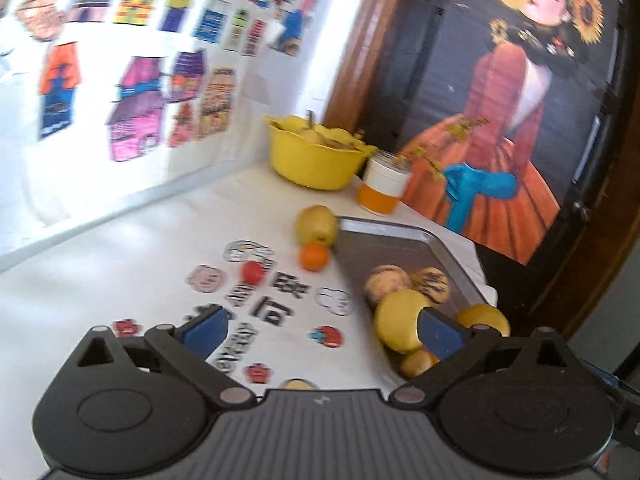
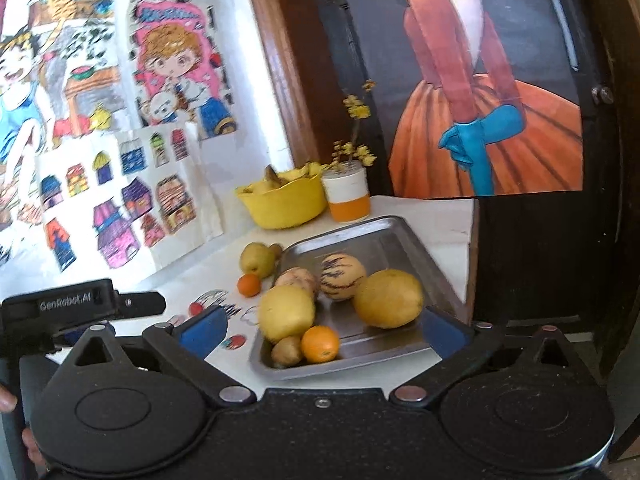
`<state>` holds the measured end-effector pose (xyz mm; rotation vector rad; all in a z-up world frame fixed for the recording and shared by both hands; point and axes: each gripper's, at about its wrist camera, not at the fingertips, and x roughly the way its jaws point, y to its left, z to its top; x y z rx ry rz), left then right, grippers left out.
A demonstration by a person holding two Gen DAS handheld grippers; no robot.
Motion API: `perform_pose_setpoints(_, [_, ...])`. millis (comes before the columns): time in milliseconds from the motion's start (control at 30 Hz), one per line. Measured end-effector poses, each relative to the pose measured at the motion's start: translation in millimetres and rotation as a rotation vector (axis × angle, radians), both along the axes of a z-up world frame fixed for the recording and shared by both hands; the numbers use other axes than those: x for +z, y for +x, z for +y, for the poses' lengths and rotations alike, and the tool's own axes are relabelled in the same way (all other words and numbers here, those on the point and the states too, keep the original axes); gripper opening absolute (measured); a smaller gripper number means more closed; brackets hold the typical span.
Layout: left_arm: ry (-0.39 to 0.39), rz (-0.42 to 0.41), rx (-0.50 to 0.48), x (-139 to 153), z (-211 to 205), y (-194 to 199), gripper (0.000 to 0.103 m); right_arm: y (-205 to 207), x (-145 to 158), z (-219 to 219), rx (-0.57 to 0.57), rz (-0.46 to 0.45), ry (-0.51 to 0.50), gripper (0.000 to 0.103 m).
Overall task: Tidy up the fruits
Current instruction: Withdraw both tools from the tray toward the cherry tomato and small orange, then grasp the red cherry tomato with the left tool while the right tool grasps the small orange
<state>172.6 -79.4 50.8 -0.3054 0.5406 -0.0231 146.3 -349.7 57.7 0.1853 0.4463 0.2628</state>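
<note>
- Blue pads (image 1: 204, 330) on my left gripper (image 1: 320, 328) stand spread wide with nothing between them; it hangs released over the white tablecloth (image 1: 120, 264) with its printed cartoon stickers.
- My right gripper (image 2: 326, 330) is likewise released, jaws wide, hovering above the near end of the metal tray (image 2: 384, 236) without touching any fruit.
- Inside the tray, nearest me, I see a small orange (image 2: 320, 344) touching a brownish kiwi-like fruit (image 2: 287, 351); behind them sit two big yellow fruits (image 2: 286, 312) and two pale striped melons (image 2: 343, 277).
- Just left of the tray, on the cloth, a pear (image 1: 316, 225) rests with a mandarin (image 1: 314, 257) right beside it, and a small red fruit (image 1: 253, 272) lies a little further left.
- Farther back stands a yellow bowl (image 1: 310, 160) heaped with fruit, next to a white-and-orange cup (image 1: 383, 186) holding yellow flowers.
- Children's drawings (image 1: 132, 100) cover the left wall; a poster (image 1: 516, 128) of a figure in an orange dress hangs behind.
</note>
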Motion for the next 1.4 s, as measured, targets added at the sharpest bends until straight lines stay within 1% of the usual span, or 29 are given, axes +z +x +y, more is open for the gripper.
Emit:
perform_pose_setpoints(367, [-0.005,0.013,0.123,-2,69,-31,0.103,-21,10,62,0.165,0.044,-0.097,0.102])
perform_pose_setpoints(600, [-0.004,0.03,0.192,-9,105,-49,0.103,-20,9,102,0.268,0.129,-0.083,0.102])
perform_pose_setpoints(700, [0.002,0.03,0.203,-10,117,-55,0.103,-14,16,116,0.304,0.152,-0.072,0.102])
perform_pose_setpoints(800, [0.019,0.025,0.206,-9,128,-59,0.103,-4,30,129,0.332,0.156,-0.072,0.102])
perform_pose_setpoints(900, [0.042,0.013,0.209,-5,137,-58,0.103,11,51,142,0.375,0.146,-0.074,0.102])
perform_pose_setpoints(1000, [0.068,0.0,0.202,-1,141,-53,0.103,39,75,150,0.422,0.156,-0.052,0.102])
perform_pose_setpoints(1067, [0.084,-0.008,0.193,3,141,-45,0.103,61,88,151,0.423,0.181,-0.039,0.102])
perform_pose_setpoints(1167, [0.107,-0.025,0.159,12,137,-31,0.103,96,104,155,0.402,0.213,-0.048,0.102])
perform_pose_setpoints(1300, [0.131,-0.051,0.098,21,125,-5,0.103,135,112,159,0.4,0.253,-0.065,0.102])
perform_pose_setpoints(1400, [0.146,-0.06,0.046,20,112,18,0.103,158,102,161,0.396,0.281,-0.065,0.102])
